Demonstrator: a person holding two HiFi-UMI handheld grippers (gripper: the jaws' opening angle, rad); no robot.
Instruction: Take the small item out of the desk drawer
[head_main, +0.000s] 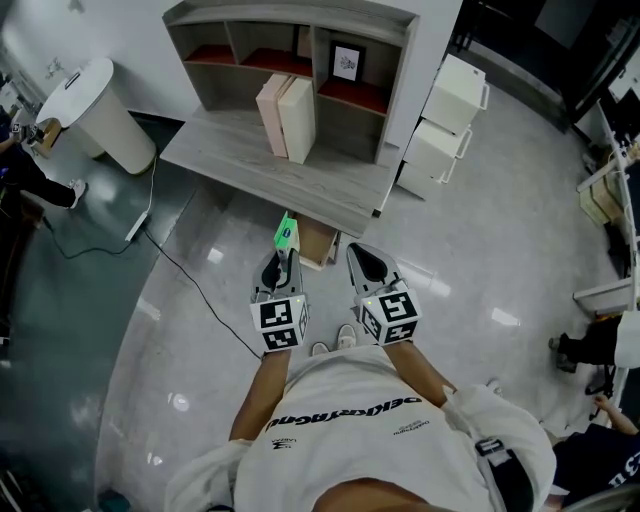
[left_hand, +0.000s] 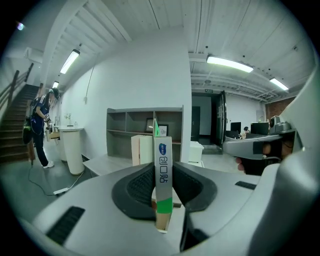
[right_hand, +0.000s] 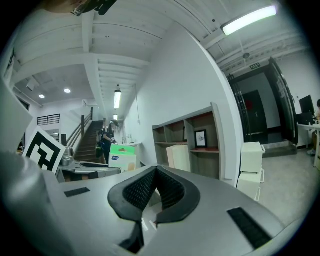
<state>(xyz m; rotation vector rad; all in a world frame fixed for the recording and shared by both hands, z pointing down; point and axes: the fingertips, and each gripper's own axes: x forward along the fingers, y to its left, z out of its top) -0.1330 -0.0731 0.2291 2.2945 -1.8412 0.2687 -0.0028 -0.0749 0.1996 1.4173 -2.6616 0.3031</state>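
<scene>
My left gripper (head_main: 284, 256) is shut on a small, flat green-and-white box (head_main: 287, 233), which stands upright between its black pads (left_hand: 141, 186) in the left gripper view. The box (left_hand: 163, 170) is held in the air in front of the grey desk (head_main: 255, 172). Just below the desk's front edge a light wooden drawer (head_main: 318, 243) stands pulled out. My right gripper (head_main: 363, 252) hangs beside the left one, shut, with nothing between its pads (right_hand: 137, 192). From the right gripper view the box (right_hand: 122, 156) shows to the left.
A grey shelf unit (head_main: 290, 45) stands on the desk with two pale upright boxes (head_main: 287, 117) and a framed picture (head_main: 347, 62). White drawer cabinets (head_main: 445, 120) stand to its right, a round white stand (head_main: 100, 110) to its left. A black cable (head_main: 190, 285) crosses the glossy floor.
</scene>
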